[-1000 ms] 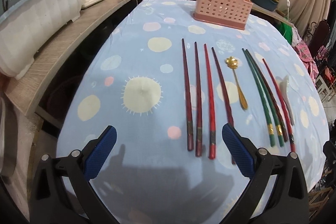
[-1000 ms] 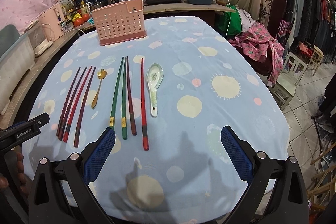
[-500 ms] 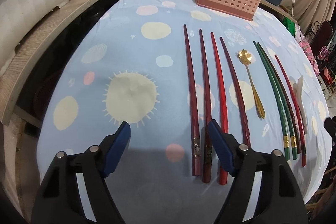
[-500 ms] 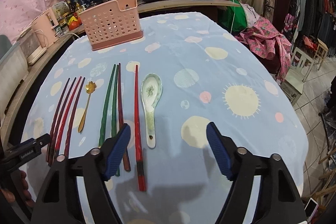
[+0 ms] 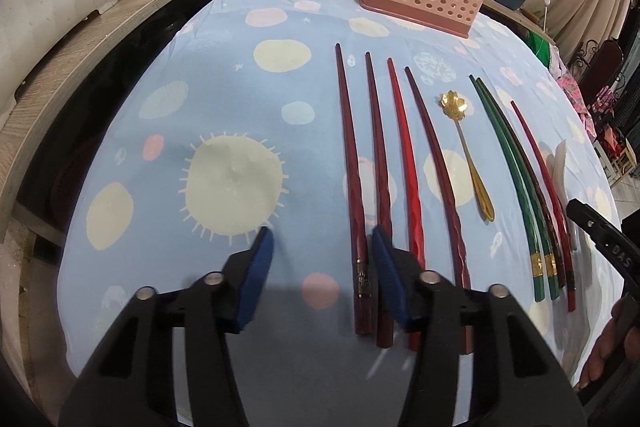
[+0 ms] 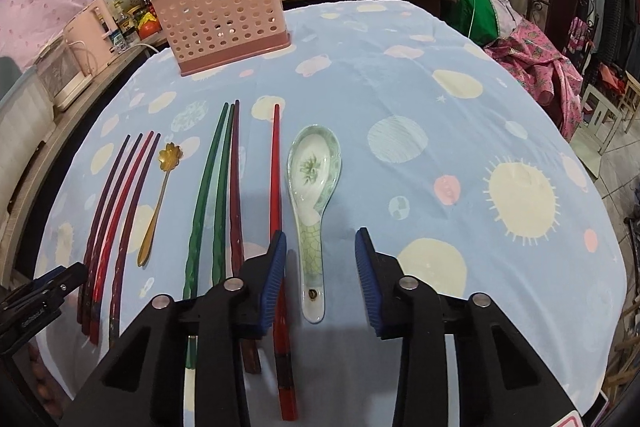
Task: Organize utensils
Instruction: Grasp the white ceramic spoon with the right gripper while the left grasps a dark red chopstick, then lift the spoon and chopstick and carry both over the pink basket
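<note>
Straddling the handle of the ceramic spoon point(image 6: 316, 195), the right gripper point(image 6: 320, 267) has its jaws part open and they have just been closing, with the spoon between them but both blue pads standing clear of it. That spoon lies flat on the bench point(image 6: 460, 107), long axis running straight away from the jaws, bowl at the far end, handle tip nearest. The gap is crosswise to that axis, so a squeeze would catch the narrow handle; the risk, I judge, is the red chopstick point(image 6: 276, 163) just beside the left pad, which passes under that finger.

On the other side, the left gripper point(image 5: 322, 267) is also part open and has just been closing around the near end of the outermost dark red chopstick point(image 5: 352, 179); its neighbour point(image 5: 378, 163) runs under the right-hand pad. No pad presses yet. All the sticks lie parallel, pointing toward the pink utensil holder point(image 6: 220, 23) at the far edge, so each hand is nearer its own target
</note>
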The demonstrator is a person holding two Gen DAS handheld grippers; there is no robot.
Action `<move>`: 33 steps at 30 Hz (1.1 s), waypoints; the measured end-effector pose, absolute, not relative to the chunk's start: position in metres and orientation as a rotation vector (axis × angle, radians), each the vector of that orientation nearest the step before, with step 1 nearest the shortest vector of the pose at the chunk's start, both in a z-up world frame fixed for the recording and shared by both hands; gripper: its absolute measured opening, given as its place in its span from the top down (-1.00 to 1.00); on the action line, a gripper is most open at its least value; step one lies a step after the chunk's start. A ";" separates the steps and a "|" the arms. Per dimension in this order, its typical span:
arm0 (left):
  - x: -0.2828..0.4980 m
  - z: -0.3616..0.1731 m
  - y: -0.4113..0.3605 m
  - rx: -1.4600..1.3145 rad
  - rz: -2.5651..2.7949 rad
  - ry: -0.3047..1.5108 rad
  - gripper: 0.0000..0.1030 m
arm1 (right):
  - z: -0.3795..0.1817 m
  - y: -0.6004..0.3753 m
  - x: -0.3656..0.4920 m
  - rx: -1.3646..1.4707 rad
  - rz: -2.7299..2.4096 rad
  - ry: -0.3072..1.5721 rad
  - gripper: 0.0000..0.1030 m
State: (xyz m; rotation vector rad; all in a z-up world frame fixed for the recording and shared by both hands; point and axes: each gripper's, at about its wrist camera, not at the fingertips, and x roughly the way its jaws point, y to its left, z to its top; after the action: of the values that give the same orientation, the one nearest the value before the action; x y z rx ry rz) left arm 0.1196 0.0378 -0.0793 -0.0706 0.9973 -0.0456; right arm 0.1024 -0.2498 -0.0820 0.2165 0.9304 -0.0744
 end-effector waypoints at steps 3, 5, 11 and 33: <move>0.118 -0.079 0.039 -0.071 -0.052 0.995 0.16 | -0.088 -0.252 0.102 0.234 -0.066 0.941 0.55; 0.117 -0.080 0.037 -0.063 -0.053 0.992 0.18 | -0.090 -0.253 0.101 0.234 -0.067 0.940 0.59; 0.112 -0.081 0.031 -0.042 -0.067 0.985 0.30 | -0.091 -0.253 0.096 0.224 -0.066 0.933 0.66; 0.084 -0.051 0.030 -0.102 -0.144 0.913 0.87 | -0.066 -0.267 0.054 0.257 -0.060 0.870 0.83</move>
State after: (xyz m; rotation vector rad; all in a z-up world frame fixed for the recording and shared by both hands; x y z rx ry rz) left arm 0.0845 0.0296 -0.0507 -0.1024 0.9135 -0.1441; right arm 0.0544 -0.2671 -0.0657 0.2568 0.8703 -0.0598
